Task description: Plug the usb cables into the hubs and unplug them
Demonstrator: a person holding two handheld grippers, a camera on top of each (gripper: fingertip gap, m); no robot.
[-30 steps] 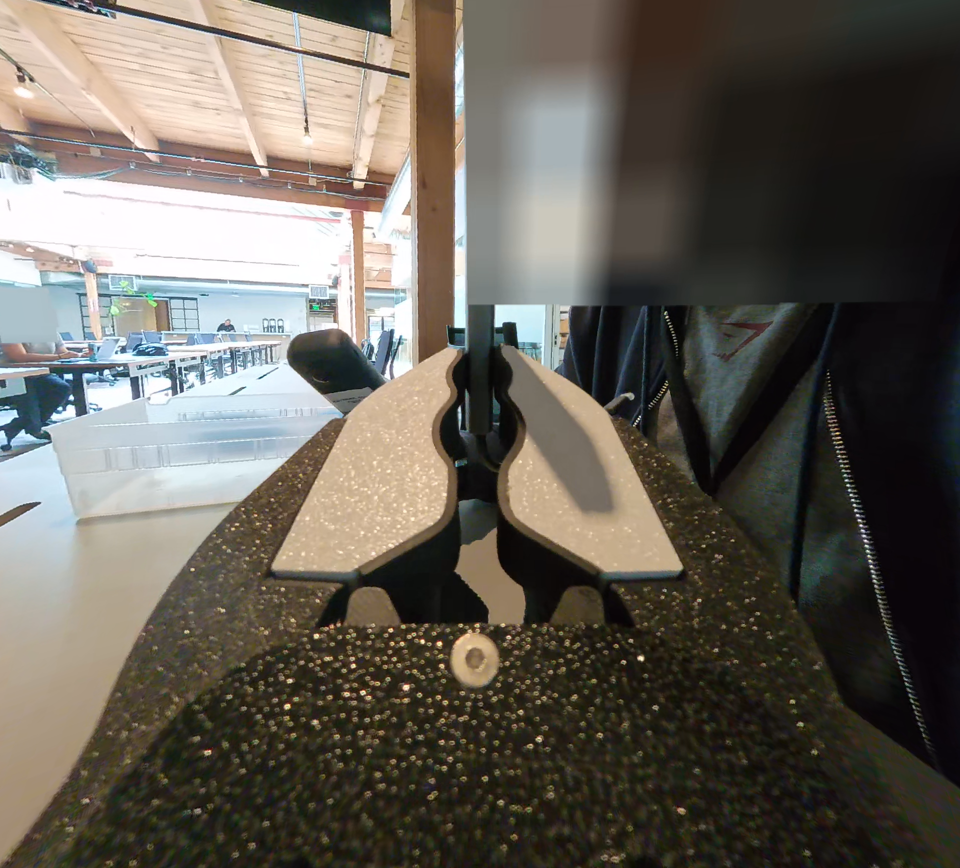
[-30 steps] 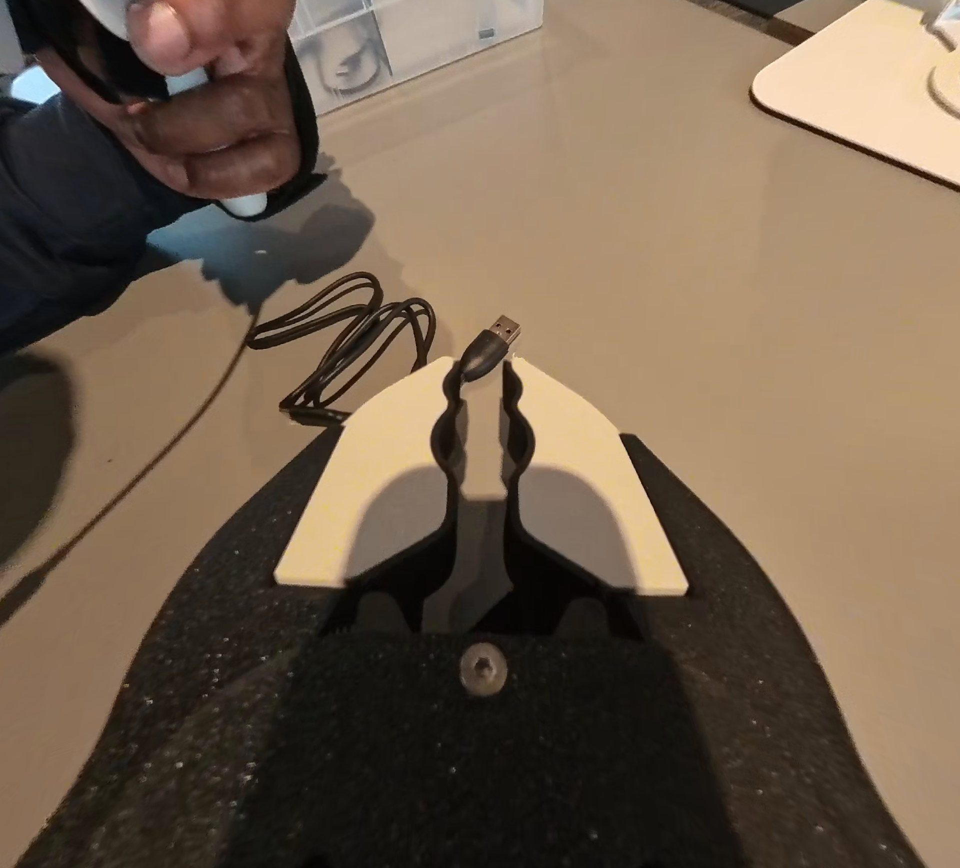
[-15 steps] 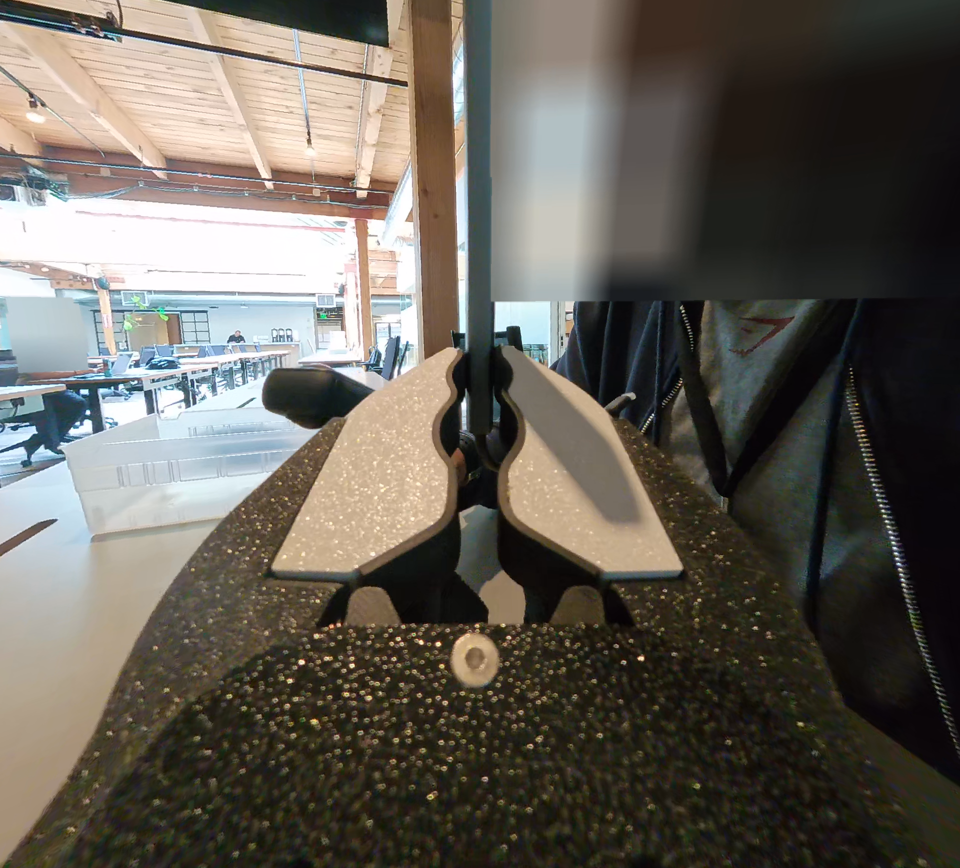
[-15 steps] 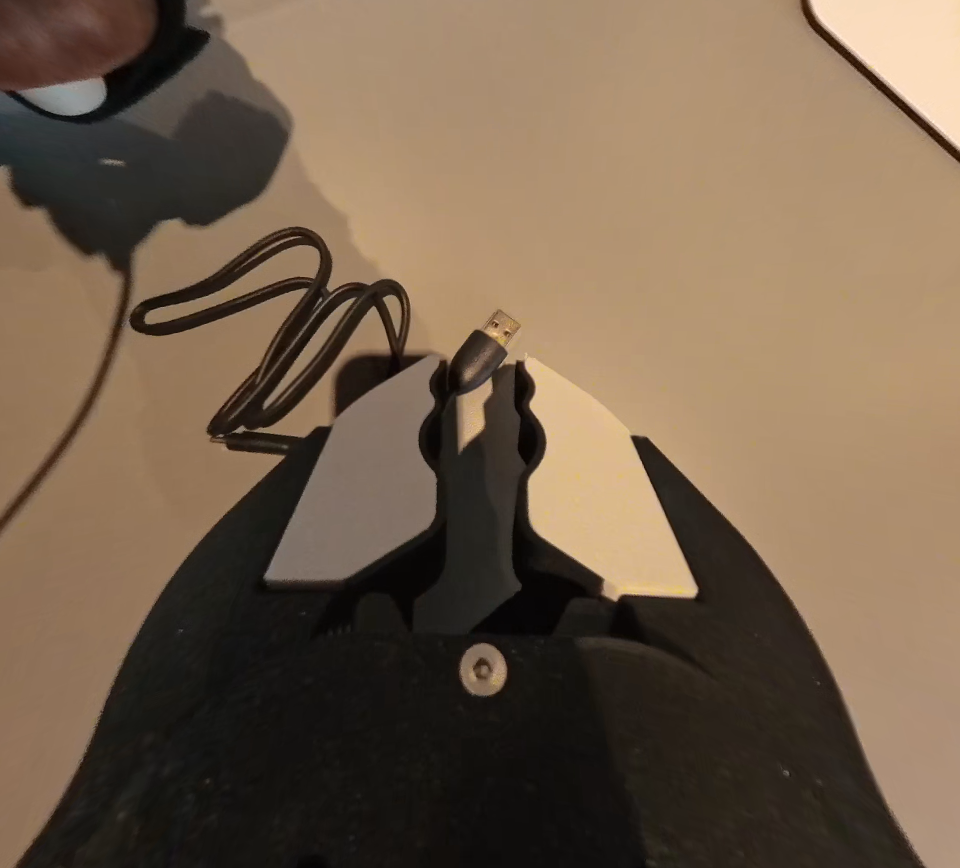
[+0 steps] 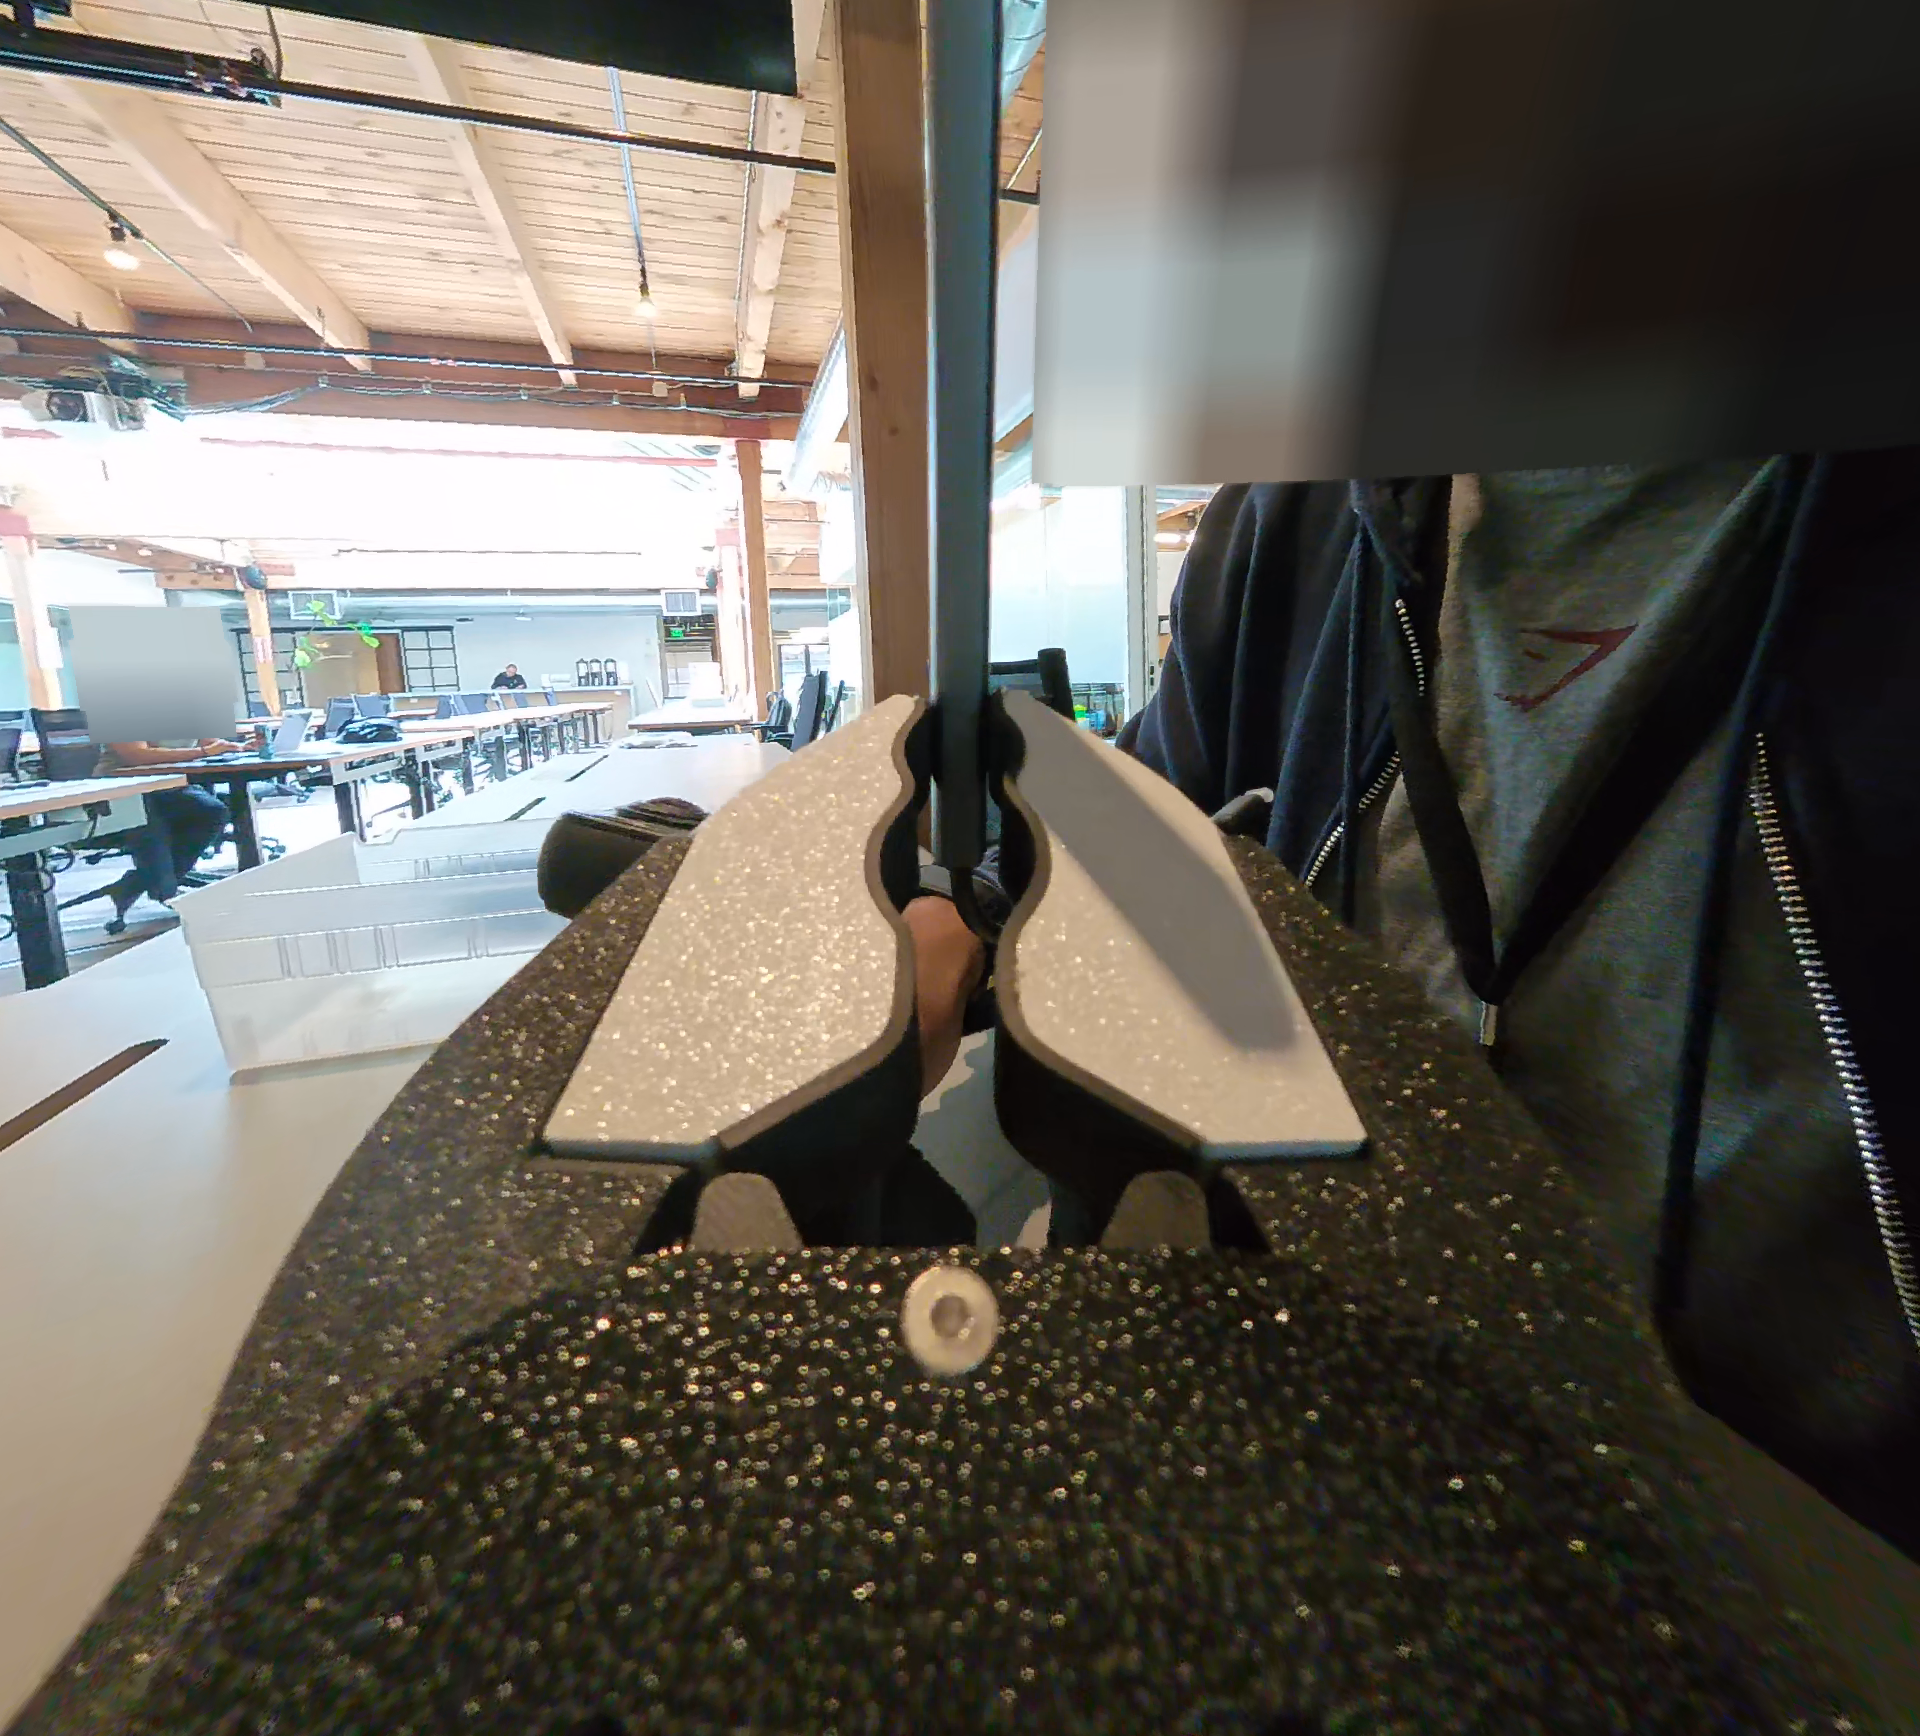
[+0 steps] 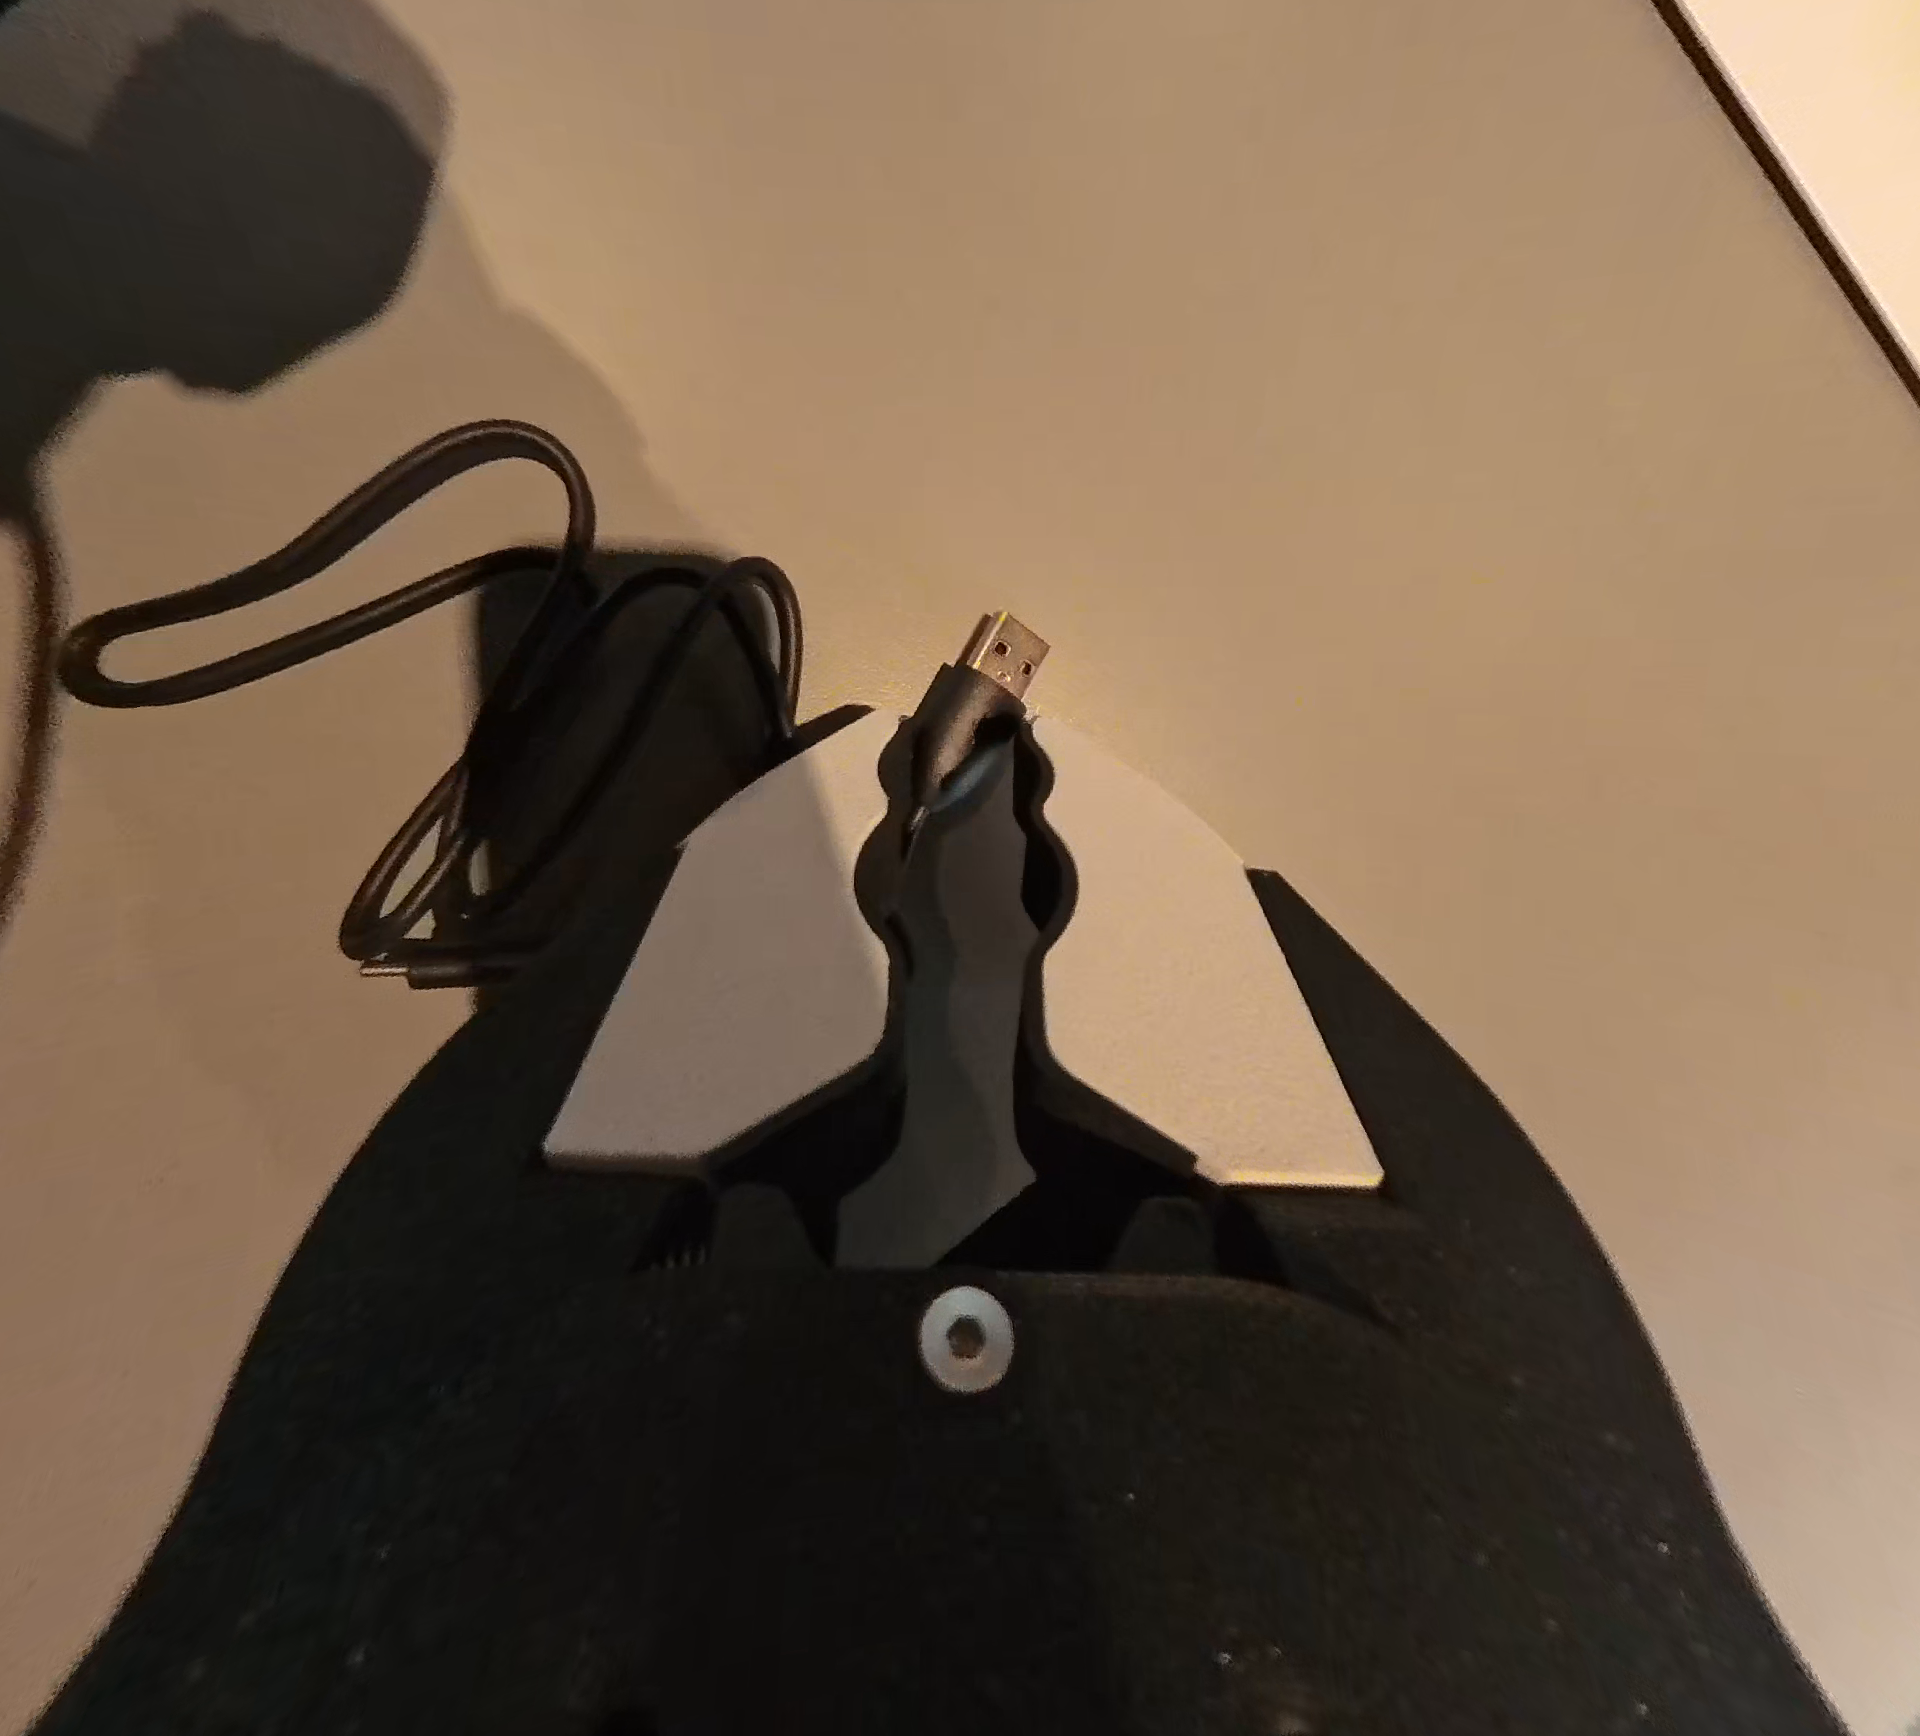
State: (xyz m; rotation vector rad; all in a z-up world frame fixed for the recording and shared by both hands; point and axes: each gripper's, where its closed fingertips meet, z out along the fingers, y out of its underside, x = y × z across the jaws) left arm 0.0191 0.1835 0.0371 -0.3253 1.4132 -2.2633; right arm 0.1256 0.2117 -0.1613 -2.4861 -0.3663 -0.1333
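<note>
In the left wrist view my left gripper (image 5: 961, 730) is shut on a long grey hub (image 5: 961, 336) that stands upright and runs out of the top of the frame; a thin black cord leaves its lower end behind the jaws. In the right wrist view my right gripper (image 6: 961, 730) is shut on the black housing of a USB cable's plug (image 6: 982, 678), whose metal tip points forward and up to the right above the table. The rest of that black cable (image 6: 436, 647) lies in loose loops on the table to the left.
A person in a dark zip hoodie (image 5: 1558, 855) stands close on the right in the left wrist view. A clear plastic bin (image 5: 343, 948) sits on the table at left. A white mat's corner (image 6: 1808, 76) lies at the upper right in the right wrist view. My right fingertips sit around 20 centimeters from my left ones.
The right gripper has moved lower and closer to the table with the plug; the hand and bin left its view. The hub rose higher in the left wrist view.
</note>
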